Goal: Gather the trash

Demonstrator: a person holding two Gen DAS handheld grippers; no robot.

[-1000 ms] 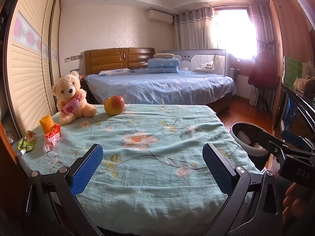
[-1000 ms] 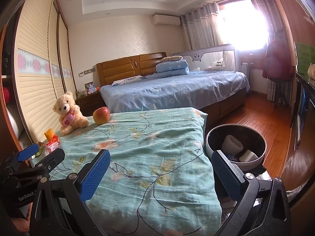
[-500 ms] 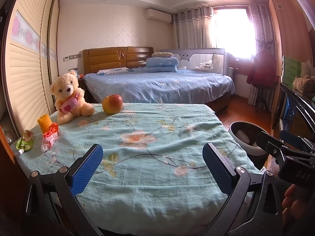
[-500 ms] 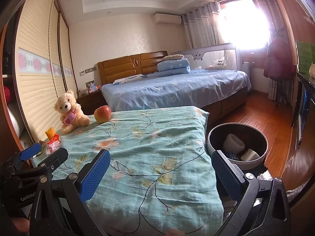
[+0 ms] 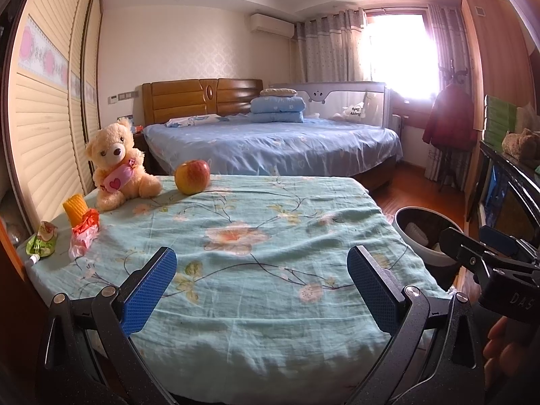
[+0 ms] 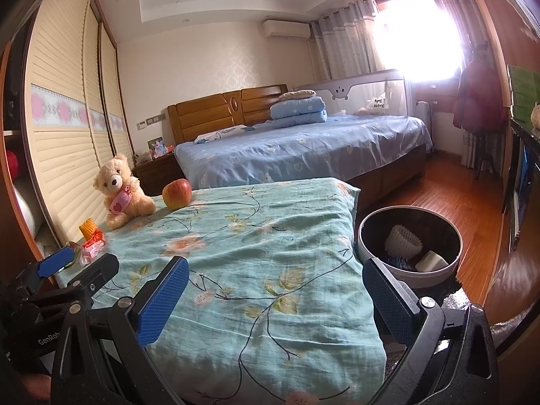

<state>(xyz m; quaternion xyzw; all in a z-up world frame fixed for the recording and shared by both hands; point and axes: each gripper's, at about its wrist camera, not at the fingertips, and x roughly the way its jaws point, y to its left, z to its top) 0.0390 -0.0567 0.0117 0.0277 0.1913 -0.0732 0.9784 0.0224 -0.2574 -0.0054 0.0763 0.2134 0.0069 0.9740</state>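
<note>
The left claw (image 5: pixel 261 283) is held with its two blue-padded fingers spread wide, and nothing is gripped between them. It is poised over the near edge of a table covered by a pale green flowered cloth (image 5: pixel 243 236). The right claw (image 6: pixel 275 292) is likewise spread wide and empty, above the near right part of the same cloth.

Ahead and to the left of the left claw, near the cloth's left edge, a crumpled red and pink wrapper (image 5: pixel 84 233) is seen, with a yellow ridged piece (image 5: pixel 75 206) touching it just behind. Further left, at the very edge, a green pouch (image 5: pixel 42 241) is lying. All three are well apart from both claws. Behind them a teddy bear (image 5: pixel 116 165) is seated upright, and an apple (image 5: pixel 191 176) is set just to its right.

To the right of the left claw, below table level, a round bin (image 5: pixel 410 233) is standing on the wooden floor. In the right wrist view the bin (image 6: pixel 366 246) is found just ahead and right of the right claw, beside the table's corner; a white ridged cup (image 6: pixel 403 241) and a pale block (image 6: pixel 430 261) are lying inside it.

A bed with a blue cover (image 5: pixel 270 145) is seen beyond the table.
</note>
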